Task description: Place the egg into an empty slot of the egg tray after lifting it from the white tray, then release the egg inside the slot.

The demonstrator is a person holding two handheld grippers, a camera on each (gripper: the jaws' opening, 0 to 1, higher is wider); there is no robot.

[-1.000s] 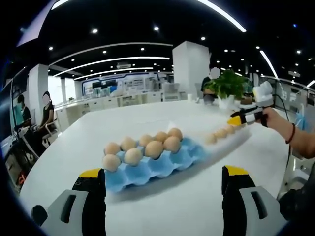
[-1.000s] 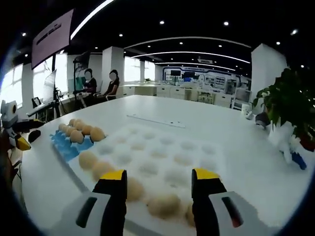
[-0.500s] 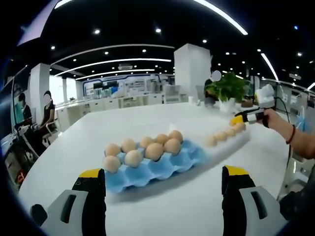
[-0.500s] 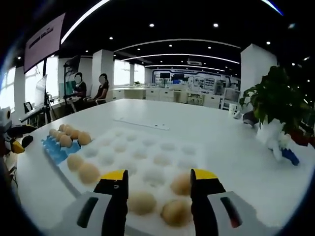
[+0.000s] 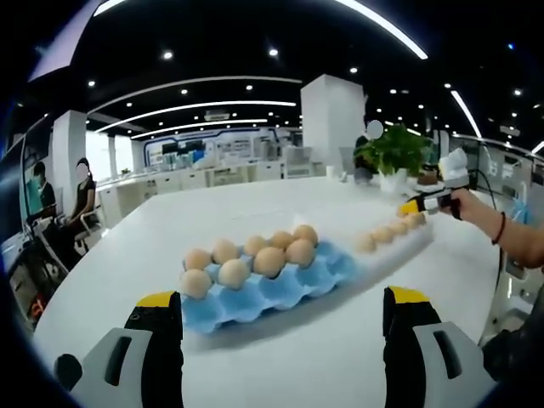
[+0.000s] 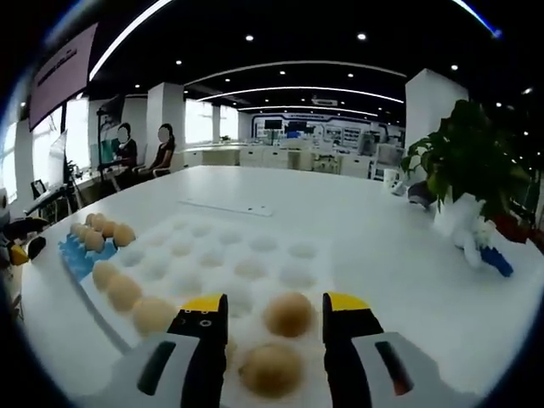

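Over the white tray (image 6: 280, 255), the right tongs (image 6: 272, 308) stood open astride an egg (image 6: 288, 314). Beside that tray lay the blue egg tray (image 5: 280, 285), the left tongs (image 5: 280, 302) spread wide before it.

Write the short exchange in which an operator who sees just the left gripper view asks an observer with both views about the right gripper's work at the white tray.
Operator: Are the right gripper's jaws shut on an egg?
Observer: No. The right gripper is open, and an egg on the white tray shows between its jaws.
Operator: Is any other egg close by?
Observer: Yes, a second egg lies nearer the camera, also between the jaws.
Operator: What lies beyond them?
Observer: Rows of bare dimples in the tray.
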